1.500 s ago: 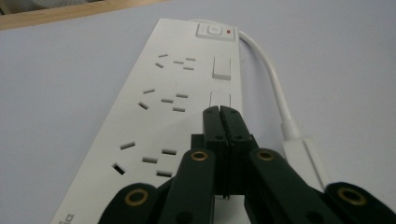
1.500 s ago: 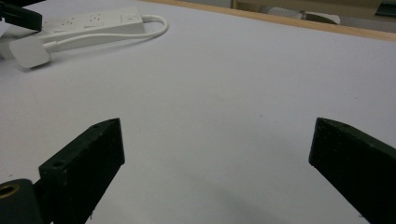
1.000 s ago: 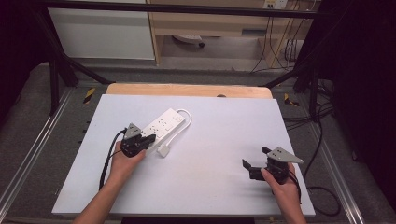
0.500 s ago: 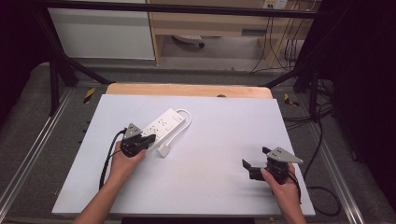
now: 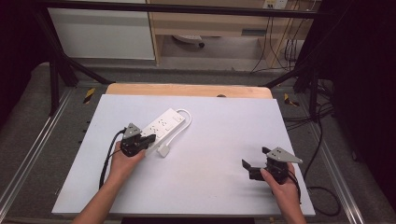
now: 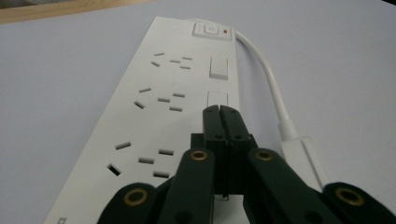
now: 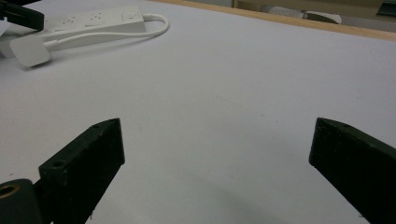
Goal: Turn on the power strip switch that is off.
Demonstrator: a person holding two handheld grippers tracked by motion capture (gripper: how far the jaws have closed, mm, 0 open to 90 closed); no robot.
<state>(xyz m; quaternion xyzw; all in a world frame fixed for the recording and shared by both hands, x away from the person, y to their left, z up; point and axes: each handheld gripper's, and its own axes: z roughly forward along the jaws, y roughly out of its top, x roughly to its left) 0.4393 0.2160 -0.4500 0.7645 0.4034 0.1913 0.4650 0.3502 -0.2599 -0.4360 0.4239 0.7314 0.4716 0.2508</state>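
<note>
We see a white power strip lying flat on the pale surface, toward its left half, with its cord looping back from the far end to a white plug that rests just beside the strip. Our left gripper has its fingers pressed together with nothing between them, and their tips sit over the near part of the strip, close to a small square button; if they touch it we cannot tell. Our right gripper is well apart from the strip, low over the bare surface on the right side, with its fingers spread wide and empty. We judge that the strip is a stiff plastic body, rather light, smooth and a little slippery, so it may slide on the surface if we push it from one side only. The best place to take hold is across its narrow width, on the two long edges, away from the sockets and the switch. The cord is soft and springy, so it will drag behind and can pull the strip around. The plug is small and hard, and we can grasp it on its flat sides.
</note>
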